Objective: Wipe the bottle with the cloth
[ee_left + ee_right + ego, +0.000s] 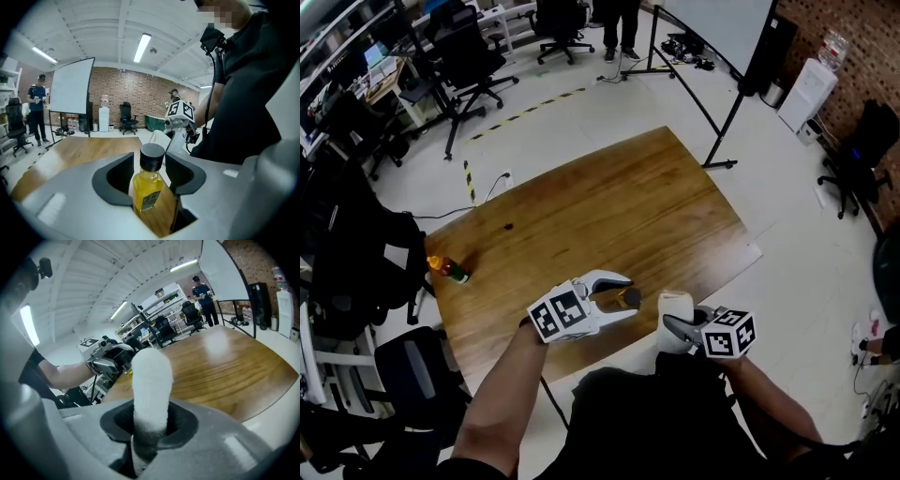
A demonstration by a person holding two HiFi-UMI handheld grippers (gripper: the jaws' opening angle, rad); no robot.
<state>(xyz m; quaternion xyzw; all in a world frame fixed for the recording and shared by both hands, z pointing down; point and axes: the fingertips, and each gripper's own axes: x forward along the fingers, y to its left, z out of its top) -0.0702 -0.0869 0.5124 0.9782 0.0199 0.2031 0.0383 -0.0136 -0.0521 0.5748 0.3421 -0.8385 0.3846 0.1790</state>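
Note:
A small bottle (pixel 623 298) of yellow liquid with a black cap is held just above the near edge of the wooden table (pixel 609 202). My left gripper (pixel 617 294) is shut on it. In the left gripper view the bottle (pixel 147 185) stands upright between the dark pads (pixel 117 180), cap above them. My right gripper (pixel 672 325) is shut on a folded white cloth (pixel 676 306), which sticks up from its jaws (pixel 151 380). The cloth hangs a short way to the right of the bottle, apart from it.
A second small bottle (pixel 448 270) with orange and green parts lies at the table's left edge. A whiteboard stand (pixel 717 103) rises beyond the far right corner. Office chairs (pixel 469 56) and a dark bag (pixel 356 253) stand to the left.

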